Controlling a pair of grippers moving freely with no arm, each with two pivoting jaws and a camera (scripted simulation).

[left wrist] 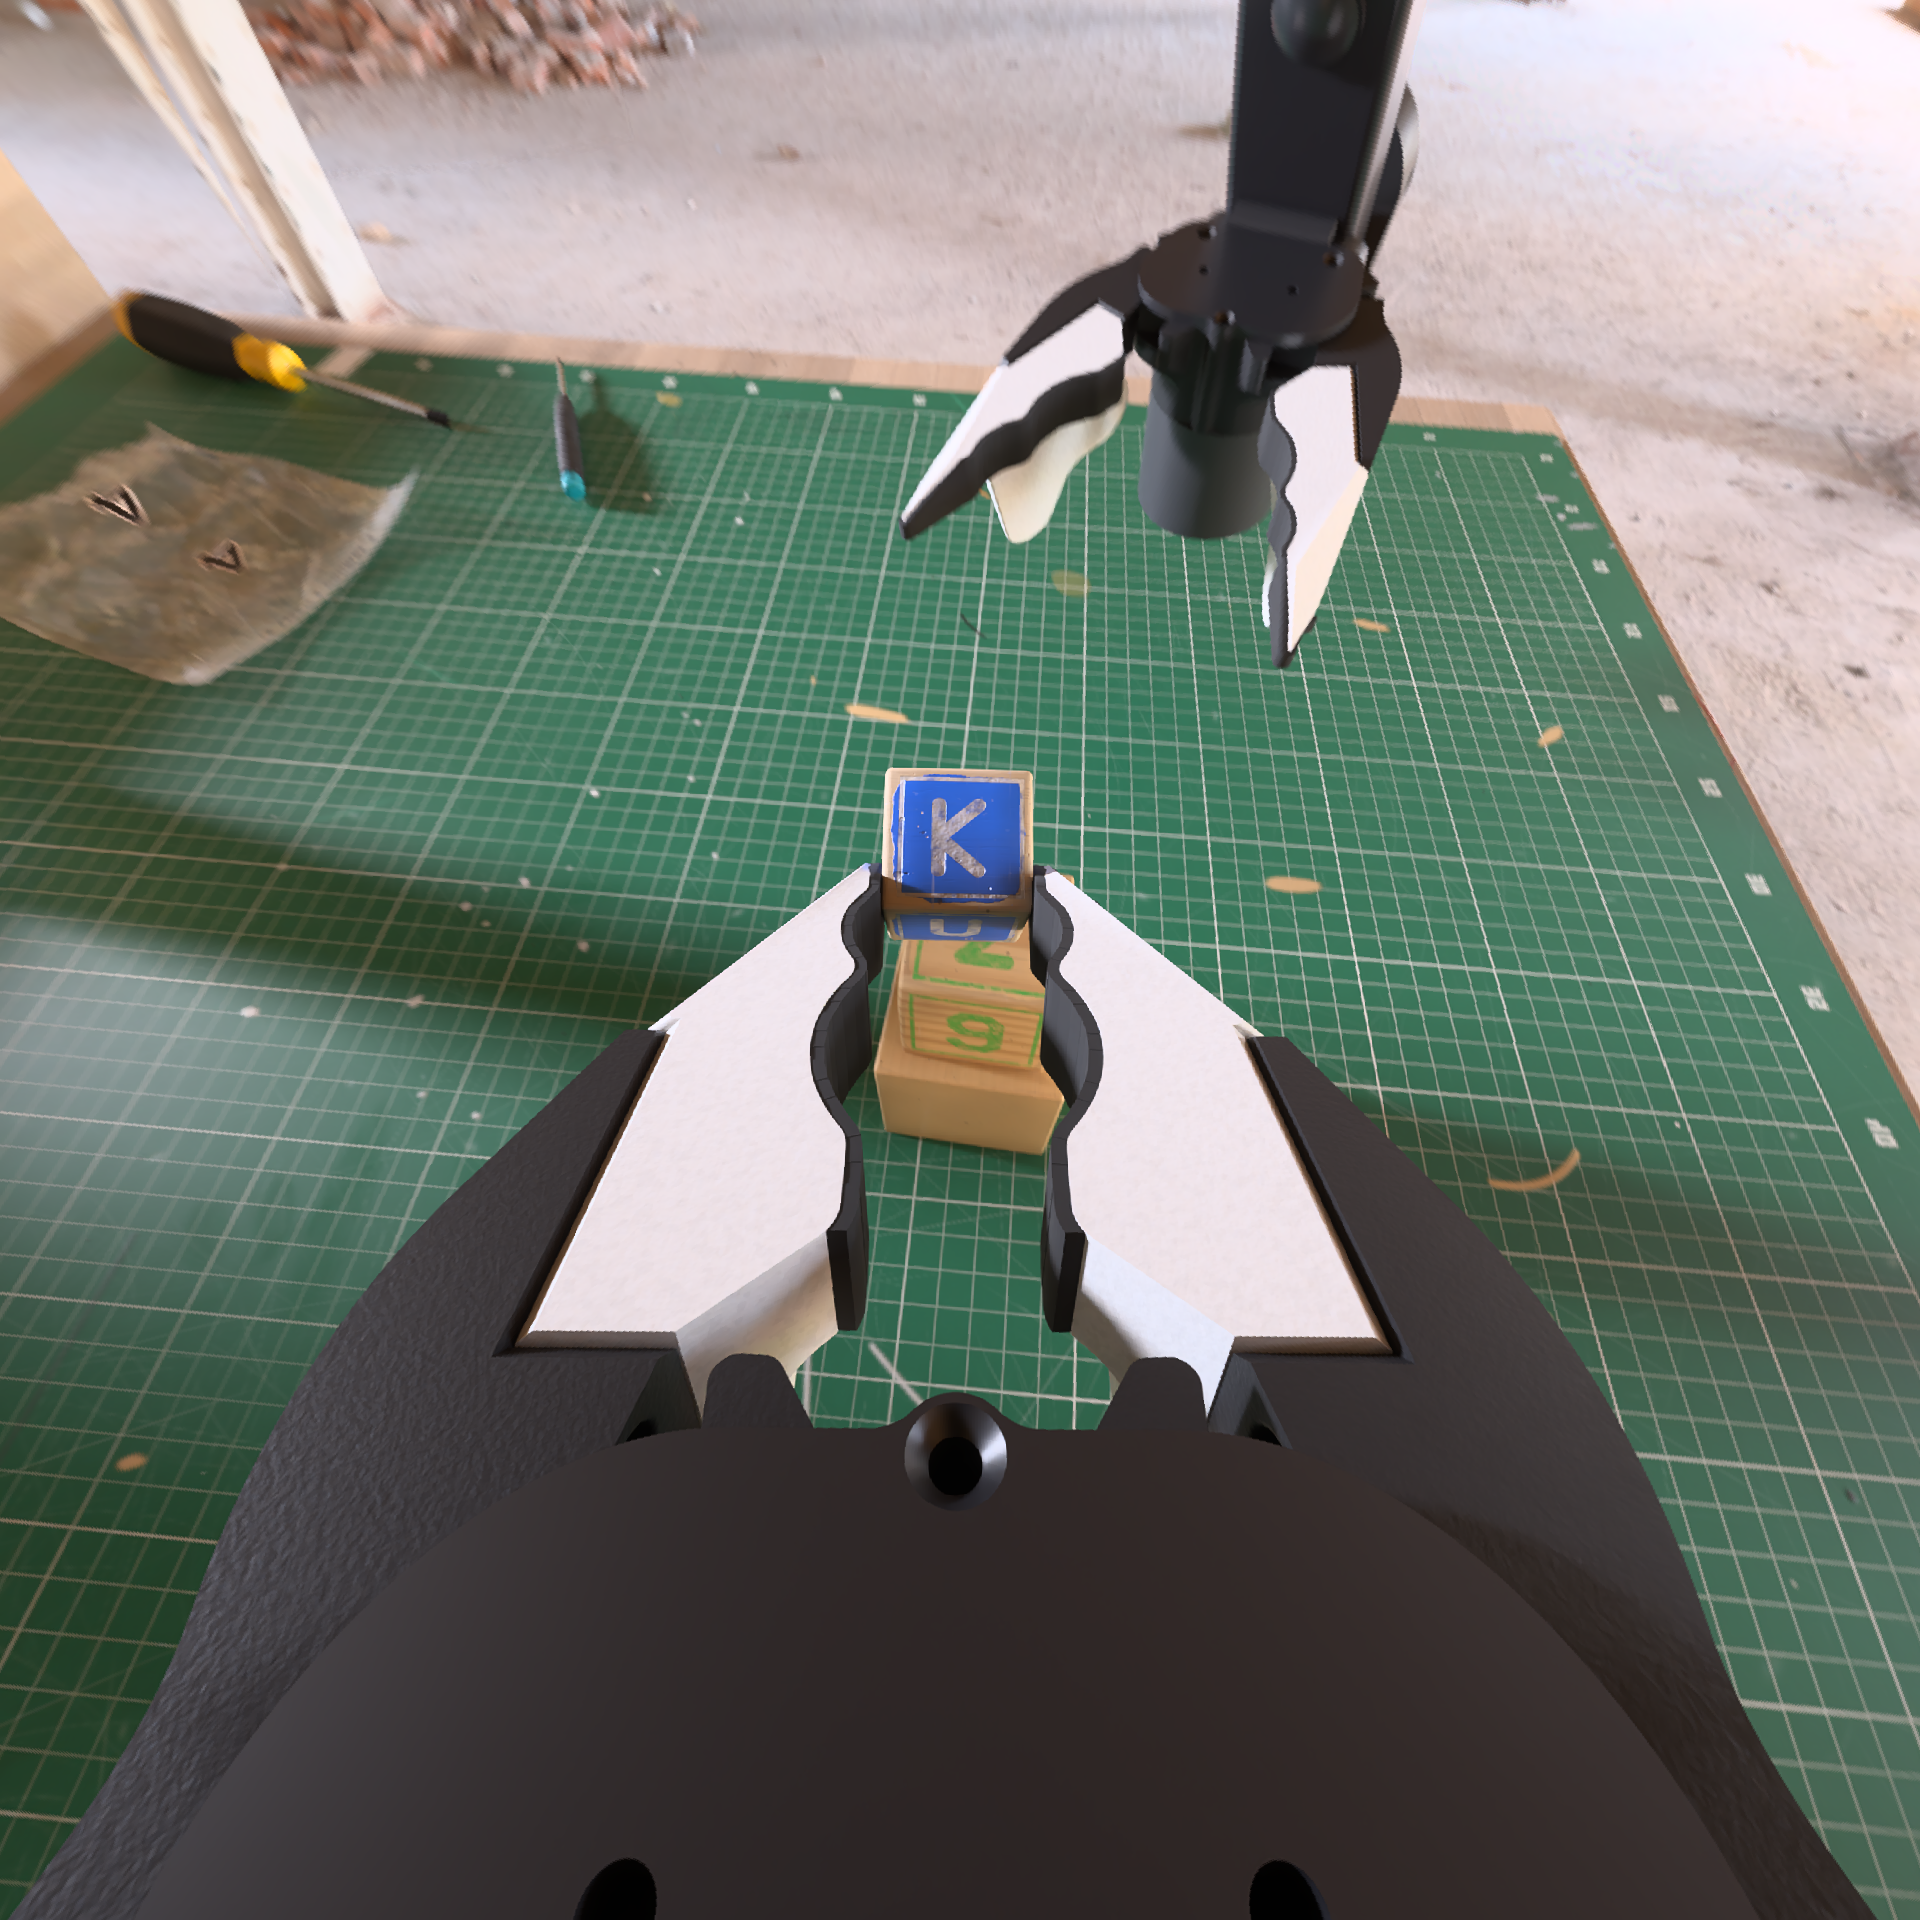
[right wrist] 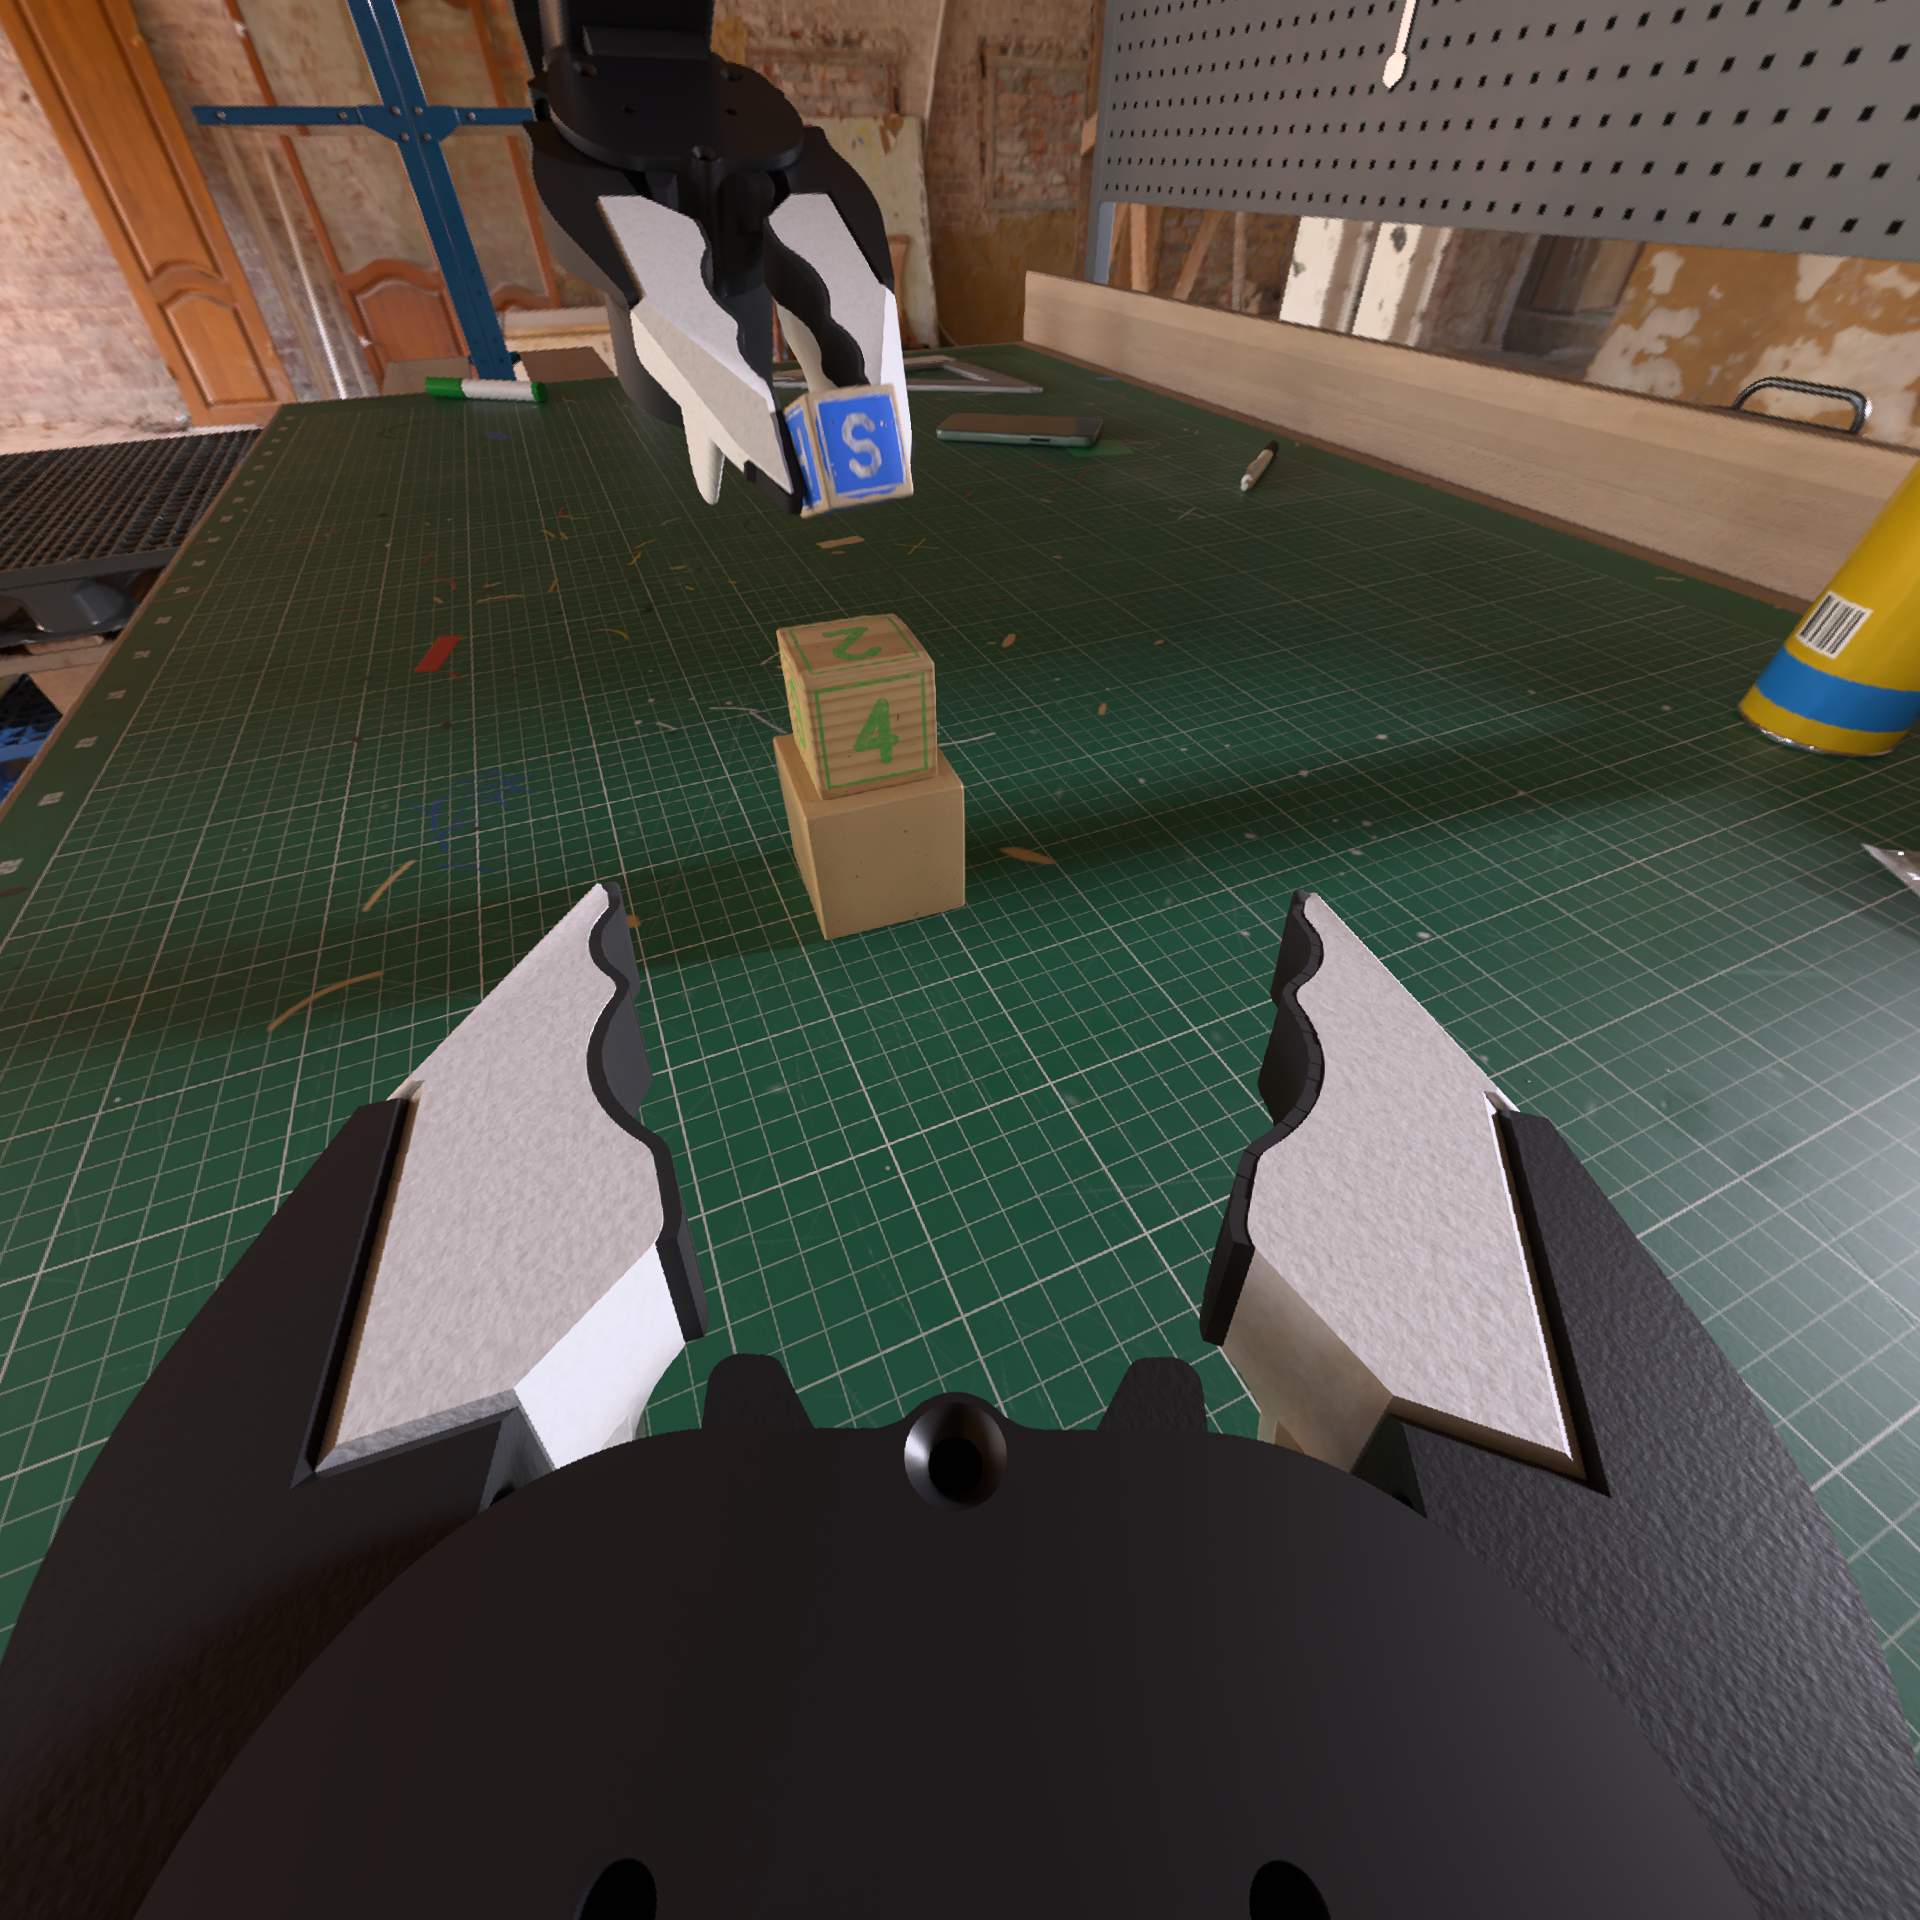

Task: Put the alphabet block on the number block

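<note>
The left tool (left wrist: 958, 902) is clenched on the blue alphabet block (left wrist: 958, 840), gripping it at its two sides near the fingertips. In the right wrist view this block (right wrist: 860, 447) hangs in the air, well above the number block (right wrist: 860, 702) and, it seems, a little farther away, so they are still apart. The number block has green figures and stands on a plain wooden base (right wrist: 878, 847), set toward the base's far left corner and slightly turned. The base stands on the green worktop (left wrist: 1351, 935). The right tool (right wrist: 954, 1112) is released, its fingers wide apart and holding nothing, near the stack but not touching it. To do this step well, I think the left tool should first bring the alphabet block exactly over the number block, and turn it so their sides agree. Then it should come down slowly and straight until the two faces touch flat. Only then should it let go, opening gently, because a block released too high or off centre may tip. The stack is narrow, so a side push could knock it over.
</note>
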